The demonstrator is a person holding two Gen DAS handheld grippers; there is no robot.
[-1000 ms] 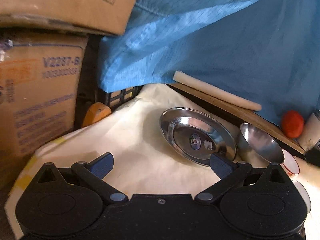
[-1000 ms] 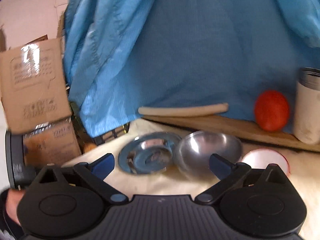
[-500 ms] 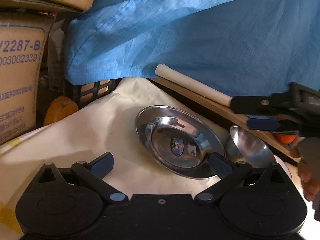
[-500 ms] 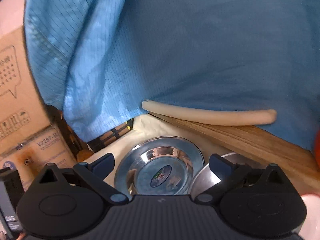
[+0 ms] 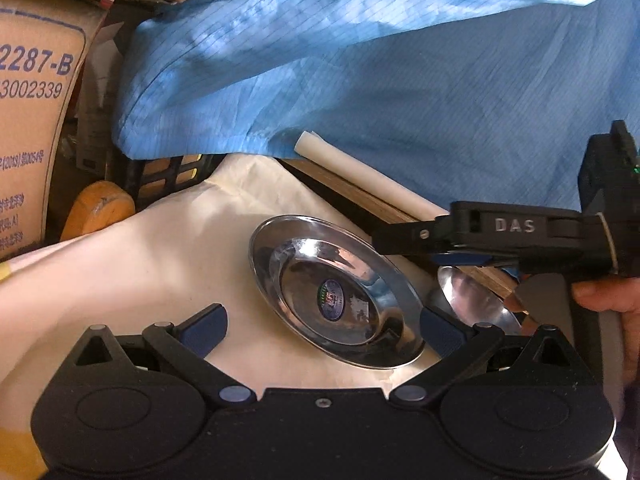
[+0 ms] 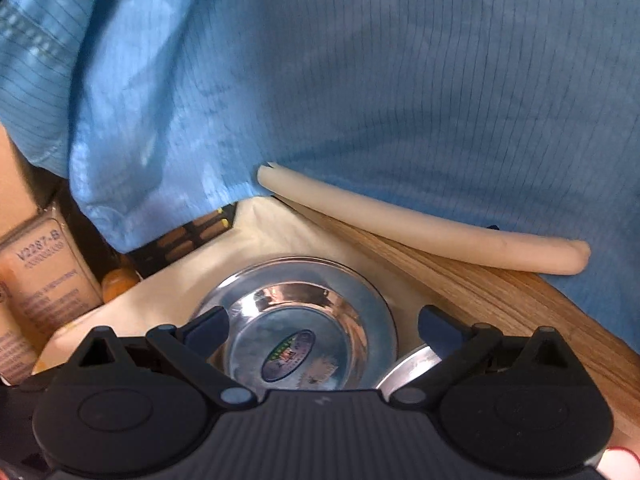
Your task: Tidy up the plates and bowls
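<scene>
A shiny steel plate (image 5: 304, 264) with a sticker in its middle lies on the cream cloth. A steel bowl (image 5: 472, 300) sits just to its right, touching or nearly touching its rim. My left gripper (image 5: 322, 330) is open, and its fingers straddle the near part of the plate. My right gripper (image 5: 384, 240) reaches in from the right, held by a hand (image 5: 600, 300), and hovers above the bowl and the plate's far rim. In the right wrist view that gripper (image 6: 324, 328) is open above the plate (image 6: 296, 312), with only the bowl's rim (image 6: 408, 364) showing.
A blue cloth (image 5: 400, 80) hangs behind the table. A white tube (image 6: 420, 228) lies on a wooden board (image 6: 500, 296) at the far edge. Cardboard boxes (image 5: 32, 120), a black crate (image 5: 168, 172) and an orange object (image 5: 100, 208) crowd the left side.
Both grippers have moved in closer to the plate. The right gripper has come in from the right over the bowl, and the red fruit and the cup have left its view.
</scene>
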